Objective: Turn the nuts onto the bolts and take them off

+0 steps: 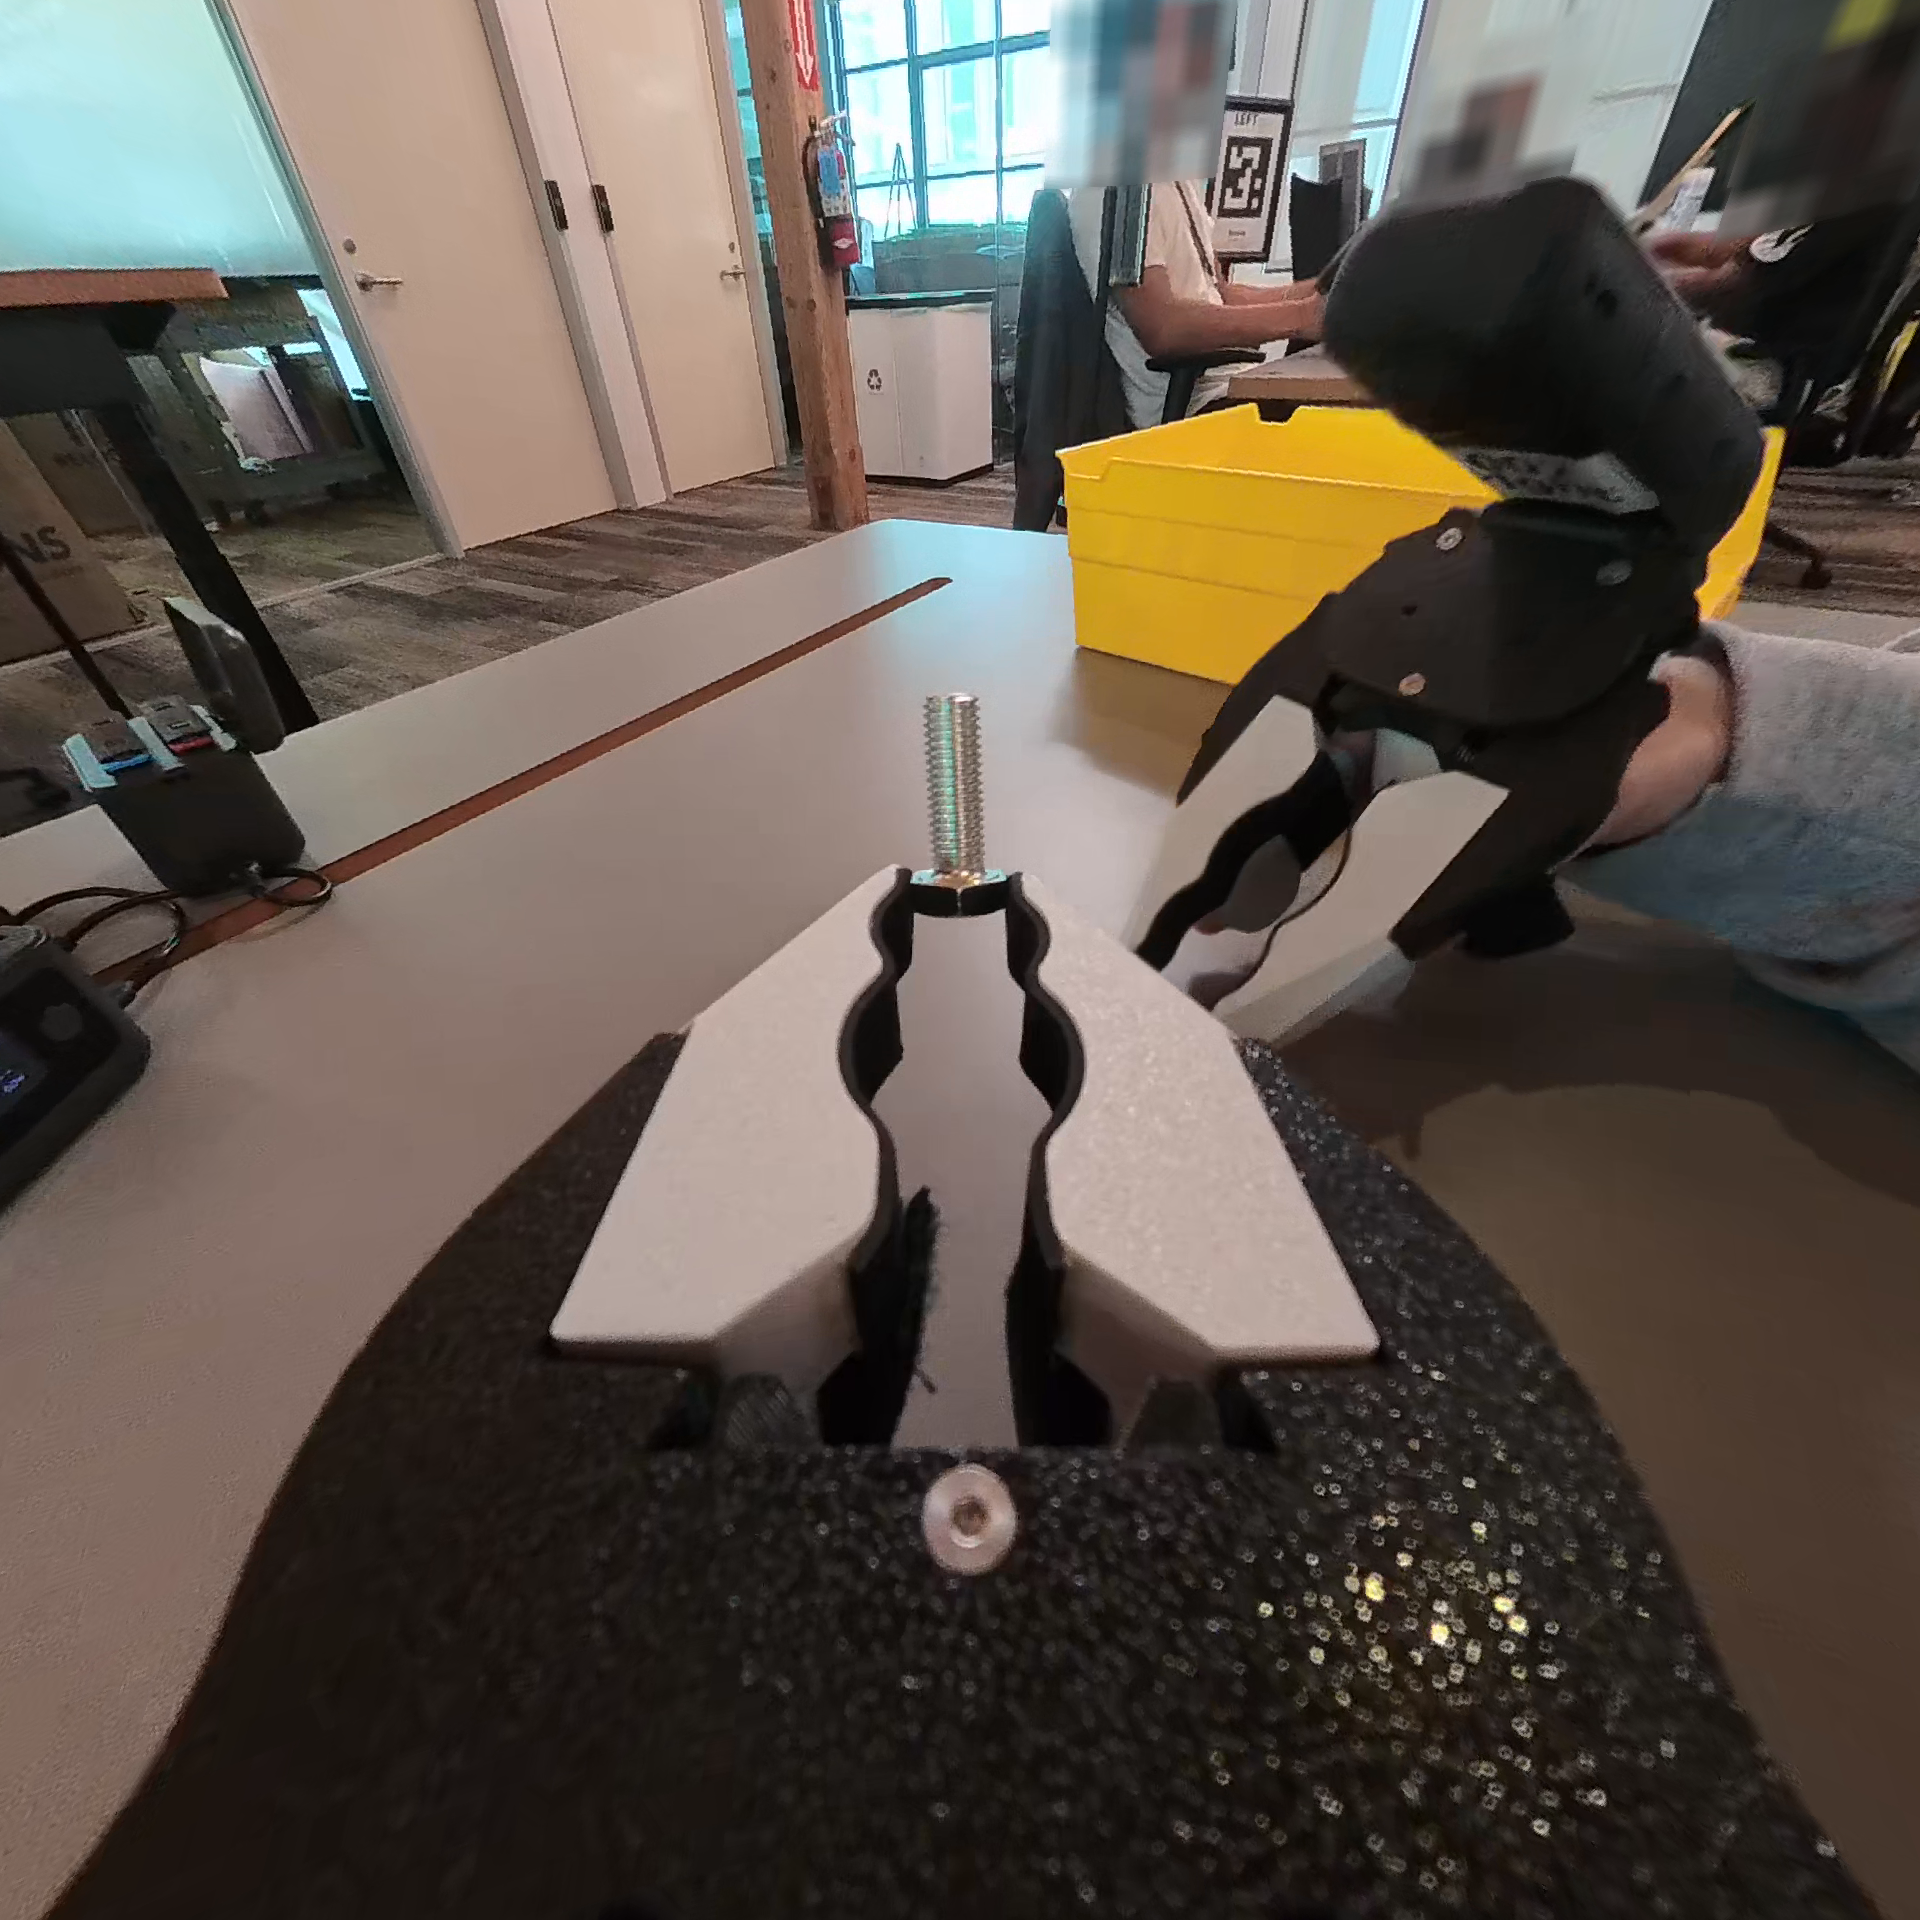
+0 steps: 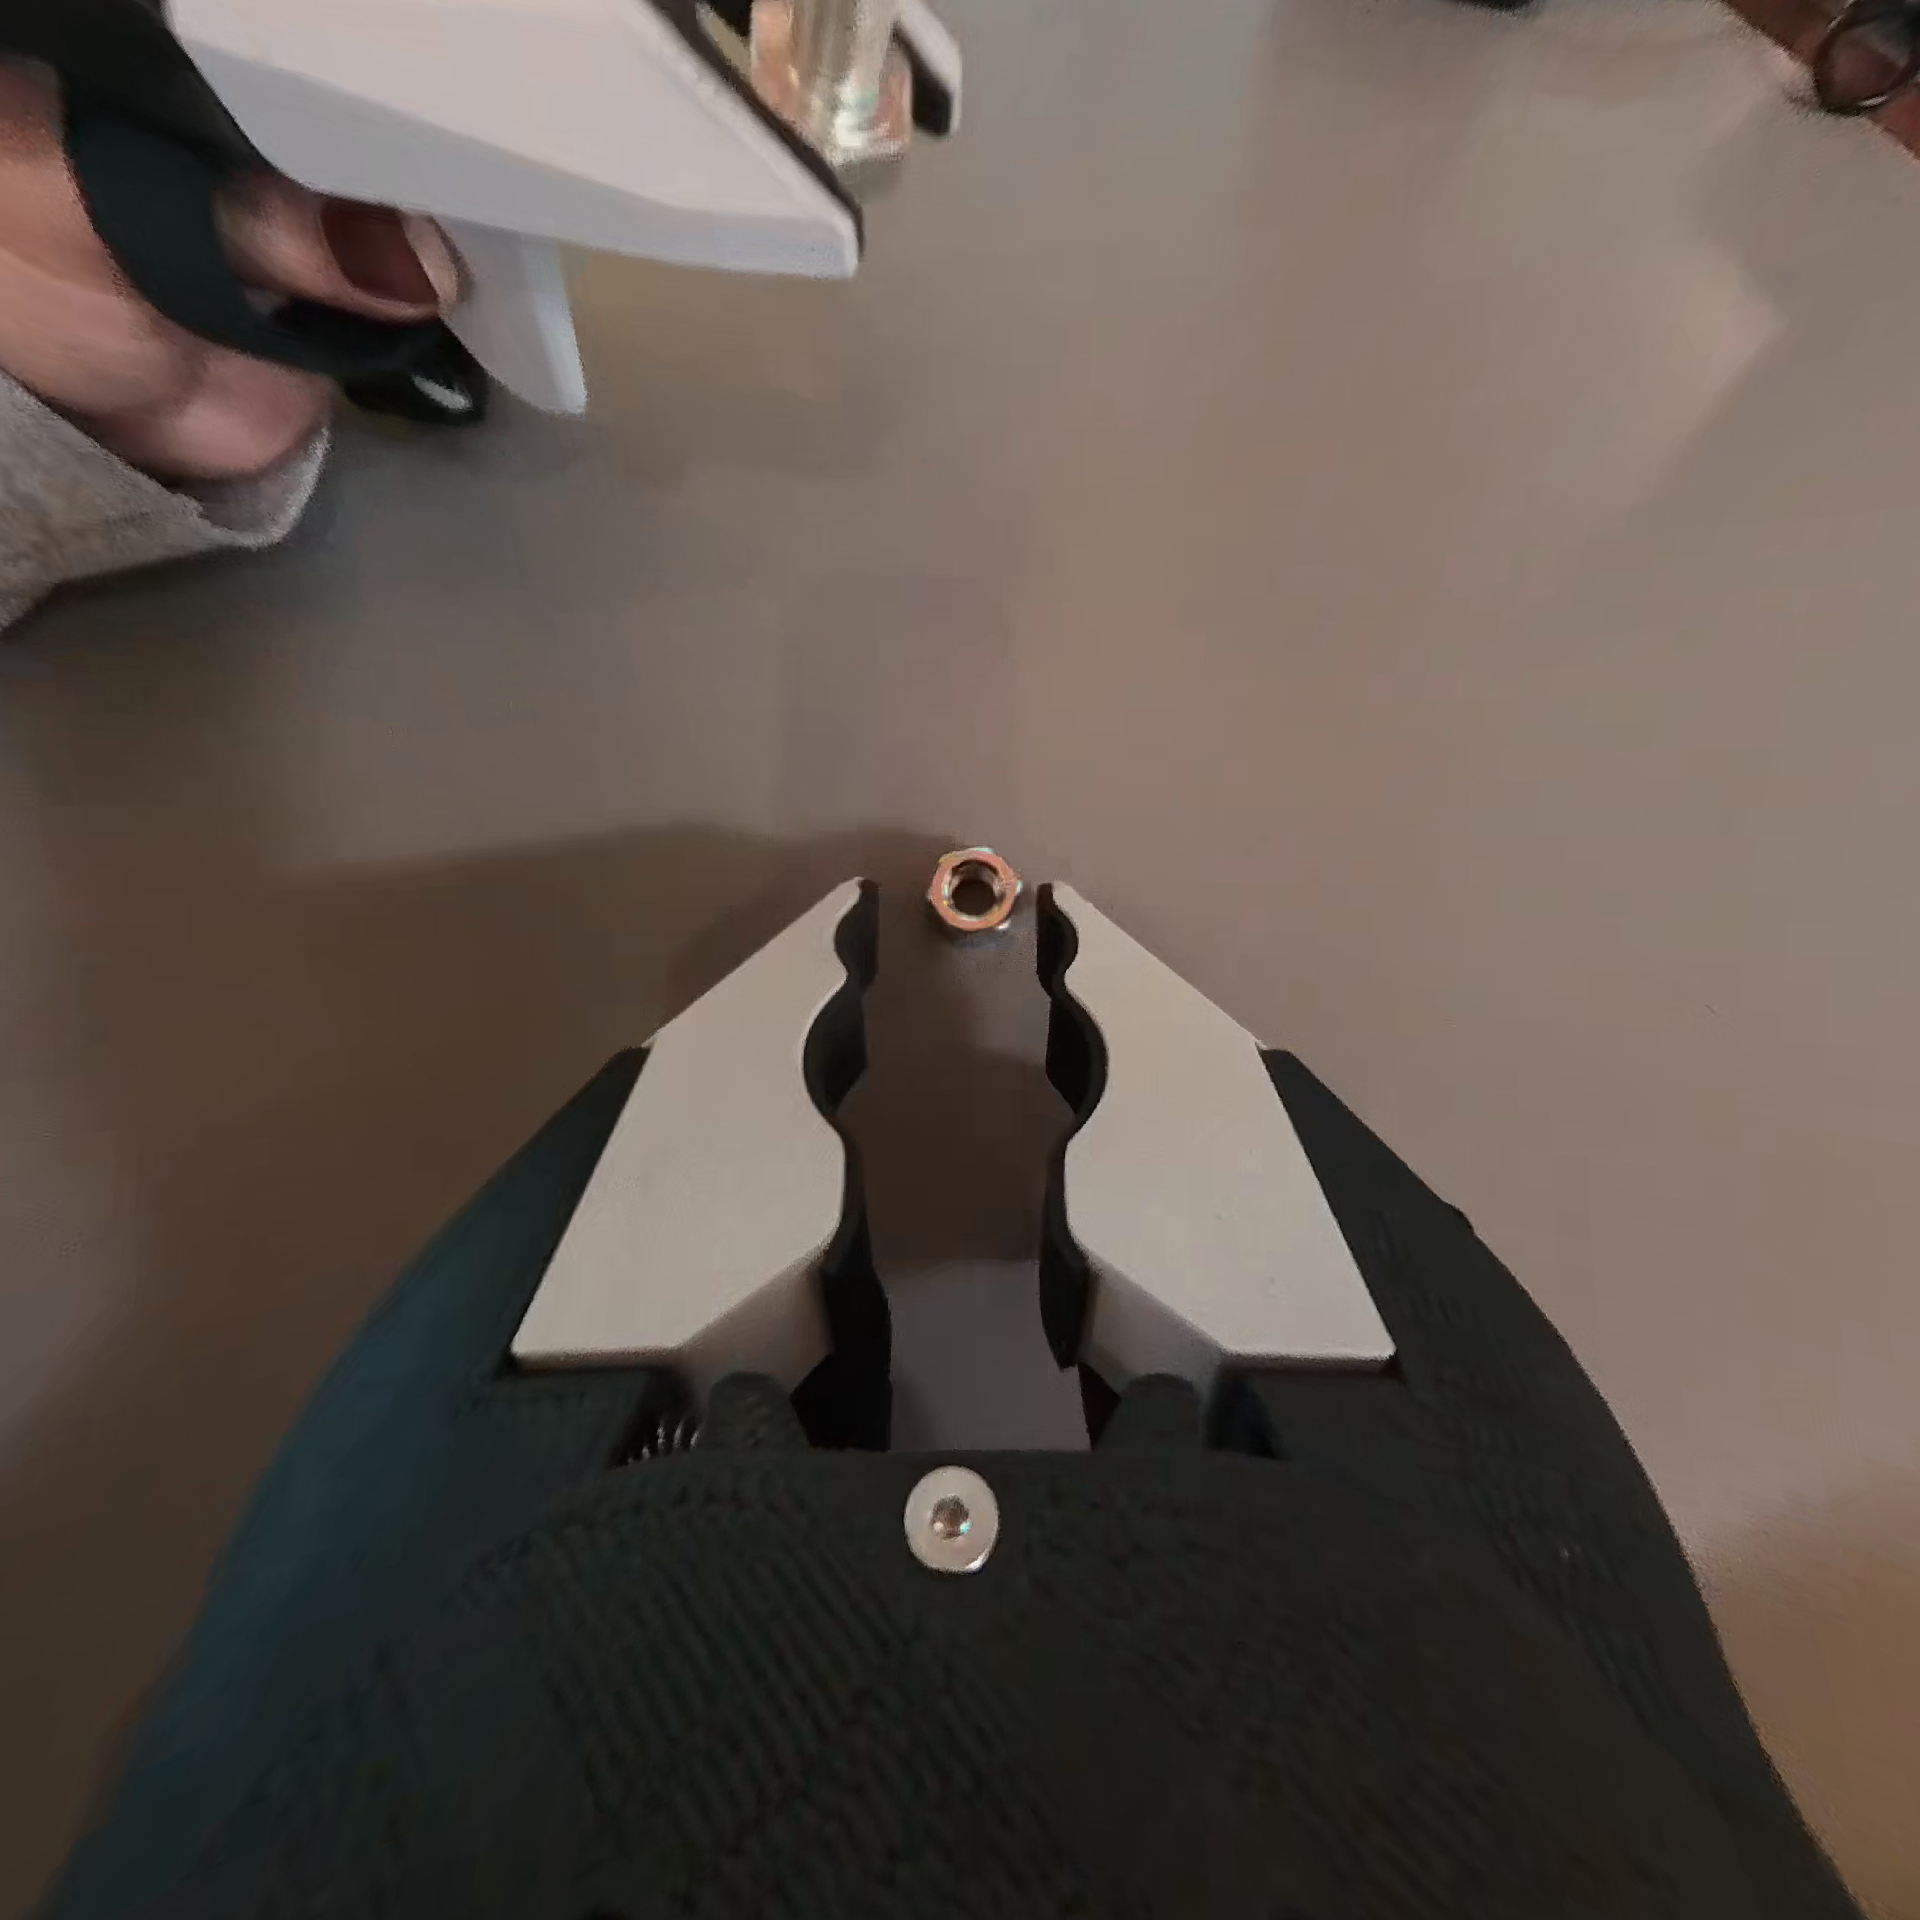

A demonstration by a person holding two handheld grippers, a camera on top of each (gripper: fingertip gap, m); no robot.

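Observation:
My left gripper (image 1: 956,896) is shut on the hex head of a silver bolt (image 1: 954,781), which stands upright with its thread pointing up. The same bolt (image 2: 842,83) shows blurred at the top of the right wrist view, in the left gripper's white fingers (image 2: 540,135). My right gripper (image 2: 954,902) is open and points down at the table, with a small silver nut (image 2: 975,896) lying flat between its fingertips. The right gripper (image 1: 1288,883) also shows in the left wrist view, to the right of the bolt, held by a hand in a grey sleeve.
A yellow bin (image 1: 1247,540) stands at the back right of the grey table (image 1: 520,987). Black devices with cables (image 1: 197,810) sit at the left edge. A person sits at a desk behind, beyond the bin. A ring-like object (image 2: 1860,62) lies at the far right. Left tips to right tips: about 10 centimeters.

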